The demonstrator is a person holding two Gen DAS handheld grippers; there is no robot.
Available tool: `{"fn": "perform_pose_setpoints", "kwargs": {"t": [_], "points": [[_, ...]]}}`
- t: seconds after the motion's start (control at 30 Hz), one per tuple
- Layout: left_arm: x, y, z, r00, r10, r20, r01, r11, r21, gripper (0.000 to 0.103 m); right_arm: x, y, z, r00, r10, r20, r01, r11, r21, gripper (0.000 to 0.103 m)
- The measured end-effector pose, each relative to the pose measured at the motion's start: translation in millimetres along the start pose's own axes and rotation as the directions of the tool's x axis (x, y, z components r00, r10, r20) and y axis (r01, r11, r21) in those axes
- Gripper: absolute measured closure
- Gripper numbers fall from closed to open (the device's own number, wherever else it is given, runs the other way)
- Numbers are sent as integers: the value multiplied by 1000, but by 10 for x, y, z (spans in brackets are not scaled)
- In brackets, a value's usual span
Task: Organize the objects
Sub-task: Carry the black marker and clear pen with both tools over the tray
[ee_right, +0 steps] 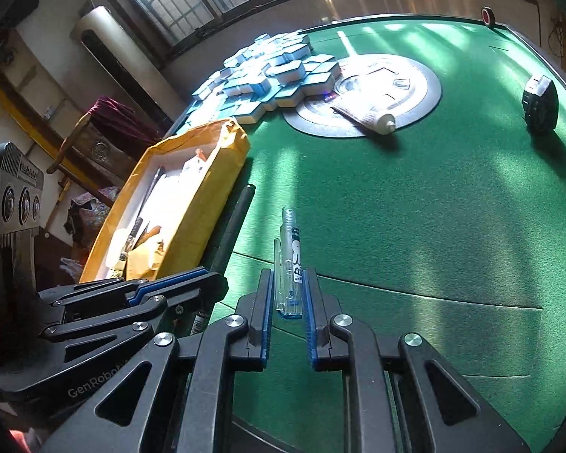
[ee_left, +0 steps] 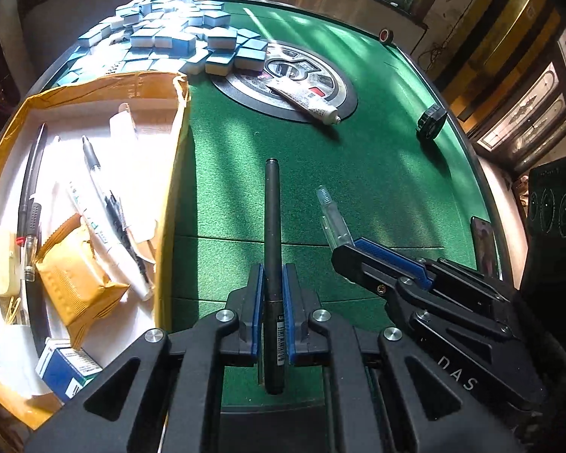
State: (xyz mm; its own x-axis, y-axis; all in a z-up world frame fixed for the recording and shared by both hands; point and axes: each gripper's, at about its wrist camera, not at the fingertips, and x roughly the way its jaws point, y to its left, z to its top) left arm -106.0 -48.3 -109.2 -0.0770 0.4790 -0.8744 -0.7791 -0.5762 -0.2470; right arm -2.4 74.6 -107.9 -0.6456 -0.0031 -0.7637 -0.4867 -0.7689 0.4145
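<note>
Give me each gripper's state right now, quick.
Left gripper: shut on the black pen.
Right gripper: shut on the clear pen cap.

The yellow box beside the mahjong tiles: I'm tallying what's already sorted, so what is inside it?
Inside the yellow box: several pens, an orange wrapped packet, a cream case, a blue-and-white carton and white paper. Whatever lies beneath them is covered.

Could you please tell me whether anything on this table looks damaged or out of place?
The yellow box has a torn, ragged corner at its far end. A squeezed tube lies loose across the round centre panel of the green table, next to a jumbled heap of tiles.
</note>
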Motion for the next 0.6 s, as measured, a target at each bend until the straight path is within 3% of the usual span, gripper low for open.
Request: {"fn": "perform_pose_setpoints", "kwargs": {"t": [0.3,0.6], "points": [[-607,854,-147,997,13,70,0,984,-178,95,131,860,36,992,124,-30,-127,981,-148,90],[-635,1600,-23,993,84,81,-57,953,-297,95,609,1200,179,985,136,-105,-153,974,-167,90]]}}
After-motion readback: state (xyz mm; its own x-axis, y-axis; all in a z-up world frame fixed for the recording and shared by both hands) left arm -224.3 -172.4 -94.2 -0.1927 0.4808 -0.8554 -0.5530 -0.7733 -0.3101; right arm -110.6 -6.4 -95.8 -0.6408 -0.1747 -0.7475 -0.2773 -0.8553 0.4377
